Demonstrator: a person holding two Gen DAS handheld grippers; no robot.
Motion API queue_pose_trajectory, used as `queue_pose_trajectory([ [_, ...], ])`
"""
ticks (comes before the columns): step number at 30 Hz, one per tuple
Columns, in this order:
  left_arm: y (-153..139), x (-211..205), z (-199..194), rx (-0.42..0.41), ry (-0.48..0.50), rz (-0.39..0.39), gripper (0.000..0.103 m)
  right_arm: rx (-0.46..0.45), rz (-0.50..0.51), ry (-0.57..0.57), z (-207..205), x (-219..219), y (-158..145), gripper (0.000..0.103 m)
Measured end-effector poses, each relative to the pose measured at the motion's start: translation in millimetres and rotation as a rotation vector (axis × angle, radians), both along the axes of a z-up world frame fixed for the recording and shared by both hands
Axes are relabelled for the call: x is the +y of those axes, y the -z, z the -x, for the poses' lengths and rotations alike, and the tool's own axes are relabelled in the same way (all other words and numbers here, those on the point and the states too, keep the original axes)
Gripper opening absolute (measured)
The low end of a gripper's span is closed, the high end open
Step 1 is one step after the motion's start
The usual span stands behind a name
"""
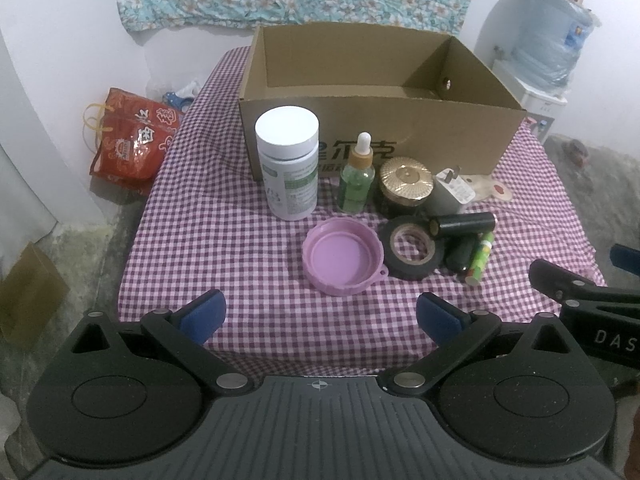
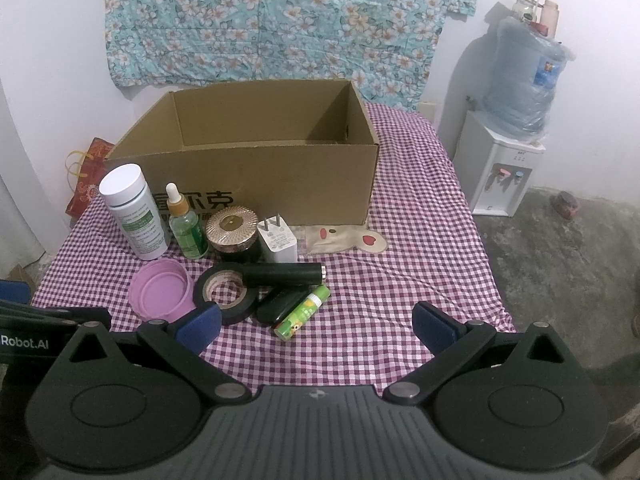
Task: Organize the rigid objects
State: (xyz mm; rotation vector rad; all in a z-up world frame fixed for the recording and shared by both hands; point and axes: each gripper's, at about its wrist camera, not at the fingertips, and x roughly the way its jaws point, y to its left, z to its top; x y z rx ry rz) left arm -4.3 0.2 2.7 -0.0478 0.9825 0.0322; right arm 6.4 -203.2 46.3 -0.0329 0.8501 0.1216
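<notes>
Blue pads on both tools, and neither is gripping anything. The left gripper [image 1: 320,314] sits at the bottom centre of its view, spread wide, nothing between the fingers [image 1: 204,314]. The right gripper [image 2: 318,326] is just as wide, also empty, hovering over the checked tablecloth [image 2: 400,280].

Just past the fingers, mid-frame, the clutter sits bunched together: purple lid [image 1: 343,257], black tape roll [image 1: 412,252], black cylinder [image 1: 464,225], green tube [image 1: 479,258]. Behind those stand the white bottle [image 1: 289,164], green dropper bottle [image 1: 357,178], gold-lidded jar [image 1: 406,186] and white charger [image 1: 452,194].

The cardboard box [image 1: 380,136] at upper centre looks empty as far as I can see in, so I'd say the tidying hasn't really started. Everything's left to go.
</notes>
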Motion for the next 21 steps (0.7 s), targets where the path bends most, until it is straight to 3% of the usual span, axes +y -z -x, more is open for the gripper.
queue_pose_trajectory([
  [21,3.5,-2.6,-7.0,0.018,0.007,-0.014,0.102,0.007,-0.007,0.006,-4.3,-4.9,2.9,0.103],
])
